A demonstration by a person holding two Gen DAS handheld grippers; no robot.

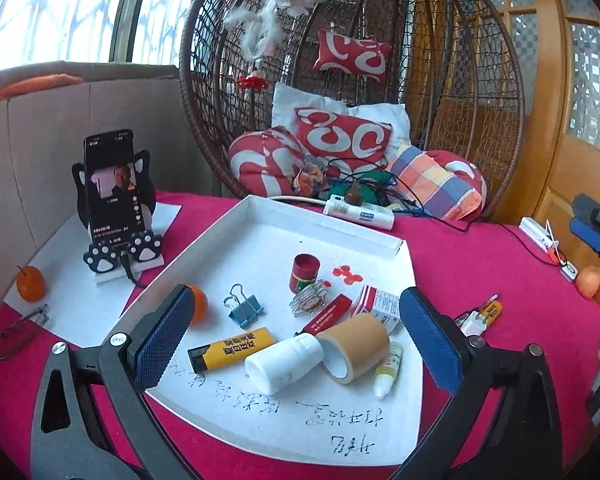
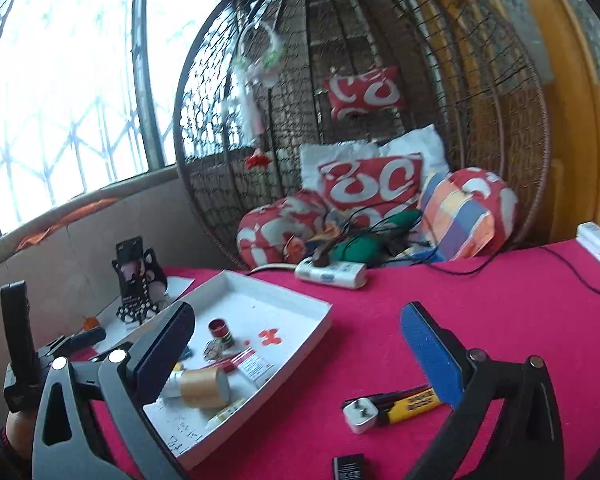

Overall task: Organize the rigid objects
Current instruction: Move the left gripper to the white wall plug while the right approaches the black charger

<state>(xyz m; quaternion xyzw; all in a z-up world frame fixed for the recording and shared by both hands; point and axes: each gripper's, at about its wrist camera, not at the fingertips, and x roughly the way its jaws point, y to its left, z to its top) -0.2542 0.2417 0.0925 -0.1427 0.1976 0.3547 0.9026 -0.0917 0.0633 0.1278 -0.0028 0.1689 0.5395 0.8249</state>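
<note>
Both sets of jaws stand wide, nothing held: left gripper (image 1: pixel 292 344) over the tray (image 1: pixel 332 216), right gripper (image 2: pixel 300 356) beside it. Tape roll (image 1: pixel 356 346), white bottle (image 1: pixel 284 362) and lighter (image 1: pixel 232 348) are already in; a charger plug (image 2: pixel 362 414) and second lighter (image 2: pixel 410 404) wait on the red cloth (image 2: pixel 420 304).
</note>
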